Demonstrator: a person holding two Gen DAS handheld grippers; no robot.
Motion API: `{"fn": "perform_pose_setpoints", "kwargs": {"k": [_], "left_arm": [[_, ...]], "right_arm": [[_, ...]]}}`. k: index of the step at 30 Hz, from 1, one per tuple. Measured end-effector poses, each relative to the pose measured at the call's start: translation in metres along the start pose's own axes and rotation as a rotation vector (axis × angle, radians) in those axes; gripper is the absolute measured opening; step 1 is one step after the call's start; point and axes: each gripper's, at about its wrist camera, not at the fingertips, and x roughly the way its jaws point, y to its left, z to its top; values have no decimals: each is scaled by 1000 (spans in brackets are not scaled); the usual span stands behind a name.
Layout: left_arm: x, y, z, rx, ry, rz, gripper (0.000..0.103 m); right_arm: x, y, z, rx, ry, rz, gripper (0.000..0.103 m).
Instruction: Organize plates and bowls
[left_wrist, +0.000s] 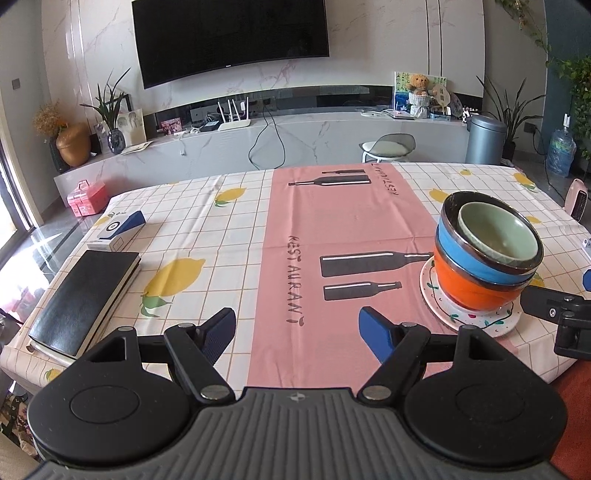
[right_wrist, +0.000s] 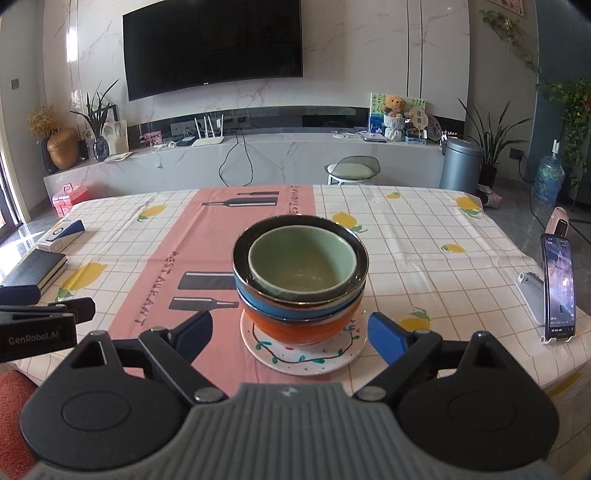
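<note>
Right tool stands wide with nothing between its blue pads, and the stack sits dead ahead, just beyond the tips: green bowl nested in a blue bowl, that in an orange bowl, all on a patterned plate near the worktop front edge. Left tool is also wide and empty – the stack lies ahead and off to its right, well clear of the pads. Likely glazed ceramic – stiff, slick, heavy as a stack, chips easily; I'd pinch the green bowl's rim wall to lift it off, not the whole stack.
</note>
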Motion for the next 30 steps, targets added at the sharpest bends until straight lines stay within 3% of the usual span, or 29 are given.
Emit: {"fn": "perform_pose_setpoints", "kwargs": {"k": [30], "left_arm": [[1,0,2,2,13,-27,89]], "right_arm": [[9,7,-1,-24,45,-7,90]]}}
